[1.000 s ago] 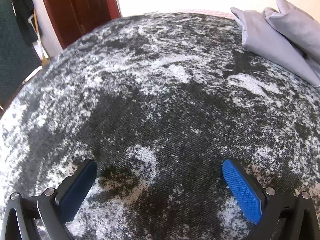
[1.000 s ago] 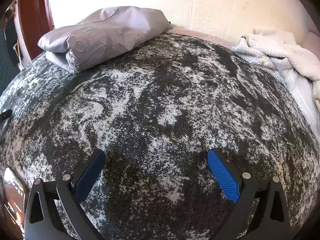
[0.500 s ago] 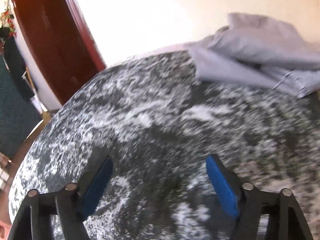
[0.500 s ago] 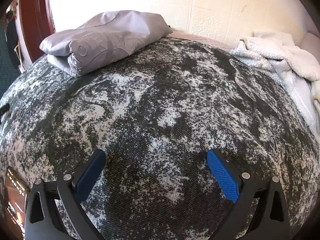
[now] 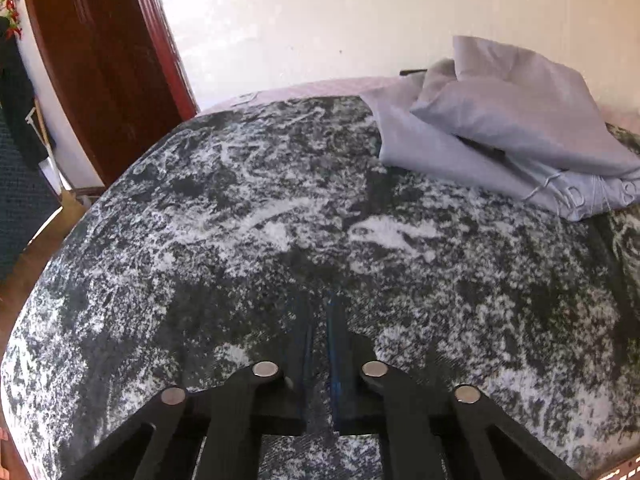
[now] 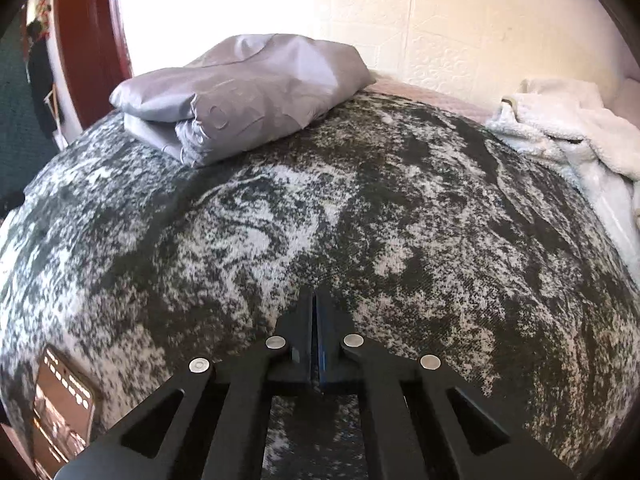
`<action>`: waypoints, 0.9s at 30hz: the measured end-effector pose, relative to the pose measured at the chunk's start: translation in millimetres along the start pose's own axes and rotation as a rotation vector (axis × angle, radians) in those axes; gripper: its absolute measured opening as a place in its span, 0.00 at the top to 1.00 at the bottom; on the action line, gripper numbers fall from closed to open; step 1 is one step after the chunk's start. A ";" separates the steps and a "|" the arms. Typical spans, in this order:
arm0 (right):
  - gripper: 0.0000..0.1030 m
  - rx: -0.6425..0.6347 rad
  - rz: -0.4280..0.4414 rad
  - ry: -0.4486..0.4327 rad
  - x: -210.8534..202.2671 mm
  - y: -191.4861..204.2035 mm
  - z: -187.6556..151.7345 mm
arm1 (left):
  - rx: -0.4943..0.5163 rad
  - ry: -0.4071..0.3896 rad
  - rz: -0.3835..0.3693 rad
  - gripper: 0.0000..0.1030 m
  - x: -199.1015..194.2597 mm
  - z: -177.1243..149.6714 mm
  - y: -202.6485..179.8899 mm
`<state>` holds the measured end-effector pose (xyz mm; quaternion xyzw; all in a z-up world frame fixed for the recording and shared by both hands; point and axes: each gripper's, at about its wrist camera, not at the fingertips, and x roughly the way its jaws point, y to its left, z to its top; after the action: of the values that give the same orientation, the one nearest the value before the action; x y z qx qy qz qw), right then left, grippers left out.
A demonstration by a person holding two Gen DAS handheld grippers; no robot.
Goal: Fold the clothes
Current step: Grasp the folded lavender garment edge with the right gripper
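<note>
A large black-and-white mottled cloth [image 5: 260, 216] lies spread over the bed and fills both views [image 6: 380, 200]. My left gripper [image 5: 320, 304] is shut near its near edge, with a strip of the mottled fabric pinched between the pads. My right gripper [image 6: 315, 296] is shut on the same cloth, which puckers around the fingertips. A grey folded garment [image 5: 500, 132] rests at the far side of the cloth, at the back right in the left wrist view and at the back left in the right wrist view [image 6: 248, 84].
A white fluffy towel [image 6: 560, 136] lies bunched at the right edge of the bed. A phone-like screen [image 6: 60, 412] sits at the near left corner. A dark red door [image 5: 100, 60] stands beyond the bed's left side, and a pale wall [image 6: 460, 20] is behind it.
Both grippers went from wide open to shut on the mottled cloth. The left view swung right and up, so the grey garment now sits closer to the middle.
</note>
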<state>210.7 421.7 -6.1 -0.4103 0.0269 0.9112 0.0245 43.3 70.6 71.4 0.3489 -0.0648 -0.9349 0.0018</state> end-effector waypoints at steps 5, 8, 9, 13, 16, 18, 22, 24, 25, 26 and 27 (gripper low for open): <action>1.00 0.014 0.044 -0.016 -4.4 11.7 11.2 | -0.057 0.018 0.058 0.91 1.6 -0.4 10.2; 0.95 -0.005 0.086 0.020 -2.7 27.4 18.7 | -0.086 0.090 -0.006 0.44 10.3 0.4 16.4; 0.93 -0.012 0.095 0.032 -1.7 32.4 20.7 | -0.095 0.107 -0.026 0.34 12.3 -0.1 17.8; 0.57 -0.061 0.105 0.023 -3.6 56.8 27.1 | -0.072 0.129 -0.034 0.26 15.4 -2.4 14.6; 0.35 -0.075 0.103 -0.004 -8.2 68.1 33.1 | -0.051 0.126 -0.038 0.19 16.0 -4.2 10.7; 0.31 -0.076 0.108 -0.016 -10.6 72.8 37.6 | -0.042 0.130 -0.036 0.17 16.2 -5.5 9.8; 0.31 -0.058 0.115 -0.042 -12.8 76.5 49.1 | -0.048 0.113 -0.022 0.19 13.7 -7.3 14.2; 0.45 -0.039 0.124 -0.056 -12.9 76.8 53.7 | -0.063 0.091 -0.012 0.40 11.8 -7.7 17.5; 0.71 -0.032 0.123 -0.052 -12.0 76.8 55.3 | -0.061 0.091 -0.001 0.63 11.6 -8.1 17.9; 0.85 -0.027 0.121 -0.047 -11.0 76.9 56.8 | -0.061 0.107 -0.003 0.72 13.6 -8.8 19.1; 1.00 -0.032 0.109 -0.043 -9.3 78.0 57.9 | -0.060 0.122 -0.005 0.89 15.5 -9.5 20.2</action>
<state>168.3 347.7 41.4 -0.3888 0.0339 0.9202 -0.0311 36.9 48.6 56.6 0.4054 -0.0356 -0.9133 0.0140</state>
